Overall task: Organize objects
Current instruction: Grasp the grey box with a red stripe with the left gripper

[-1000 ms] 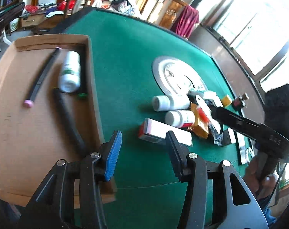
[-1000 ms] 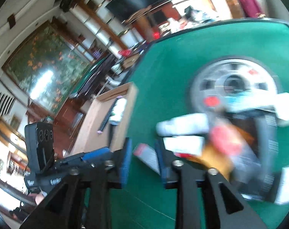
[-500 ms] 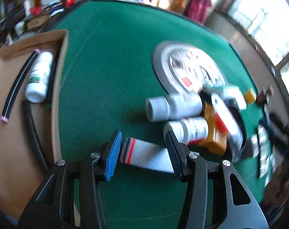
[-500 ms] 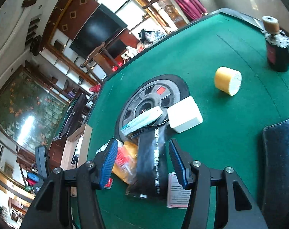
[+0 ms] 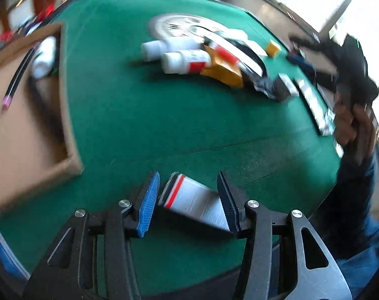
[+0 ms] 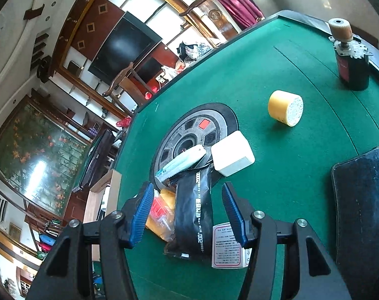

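**Sorting clutter on the green table, one box lifted**

Covering nearly everything in both views is the green felt table [image 5: 144, 115], its round metal centre disc [image 6: 194, 135] partly buried under loose items. At the left edge in the left wrist view sits a shallow cardboard tray [image 5: 64, 95] holding a white bottle [image 5: 43, 57] and a thin black rod with a pink tip [image 5: 16, 80]. Blur hides finer detail there.

Beyond the tray, near the disc, lies a heap: two white bottles [image 5: 181, 61] side by side, an orange packet [image 5: 224, 72] and a black pouch with white print [image 6: 193, 212], which overlaps the packet and a white leaflet-like box [image 6: 227, 247]. A white square block [image 6: 232, 156] rests against the disc's rim; a yellow cylinder [image 6: 285, 107] lies apart on its side, and a dark bottle with a tan cap [image 6: 352, 65] stands upright near the far edge.

The left gripper [image 5: 189, 200] clamps a white box with a red stripe [image 5: 189, 200], tilted, above the felt just right of the tray's near corner. The right gripper [image 6: 186, 212] has just been opening; its pads straddle the black pouch without pressing it.
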`<action>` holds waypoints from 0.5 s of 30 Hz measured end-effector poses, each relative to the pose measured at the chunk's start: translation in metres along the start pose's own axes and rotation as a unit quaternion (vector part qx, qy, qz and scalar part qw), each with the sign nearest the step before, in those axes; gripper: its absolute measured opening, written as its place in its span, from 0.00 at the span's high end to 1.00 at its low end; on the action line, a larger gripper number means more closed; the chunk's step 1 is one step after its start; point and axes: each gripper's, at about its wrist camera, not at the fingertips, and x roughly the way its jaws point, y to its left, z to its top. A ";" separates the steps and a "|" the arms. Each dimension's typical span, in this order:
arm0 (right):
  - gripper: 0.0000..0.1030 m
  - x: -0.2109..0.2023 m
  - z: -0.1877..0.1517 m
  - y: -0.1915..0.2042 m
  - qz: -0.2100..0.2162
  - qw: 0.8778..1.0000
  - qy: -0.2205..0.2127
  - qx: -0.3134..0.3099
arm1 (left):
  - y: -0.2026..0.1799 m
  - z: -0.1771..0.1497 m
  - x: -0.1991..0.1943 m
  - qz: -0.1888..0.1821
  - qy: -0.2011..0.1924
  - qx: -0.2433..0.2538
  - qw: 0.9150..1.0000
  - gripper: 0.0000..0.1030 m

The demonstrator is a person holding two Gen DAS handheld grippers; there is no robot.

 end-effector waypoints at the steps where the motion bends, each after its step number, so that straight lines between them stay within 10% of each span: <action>1: 0.45 0.000 0.000 -0.001 -0.002 1.000 0.000 0.001 | 0.007 -0.002 -0.006 -0.013 0.002 -0.025 1.000 0.53; 8: 0.45 -0.003 0.000 0.004 0.002 1.000 0.001 -0.003 | 0.020 -0.022 -0.008 -0.096 0.005 -0.186 0.978 0.39; 15: 0.45 -0.007 0.000 0.005 -0.002 1.000 -0.002 -0.004 | -0.033 -0.008 0.014 0.012 0.006 -0.116 0.993 0.34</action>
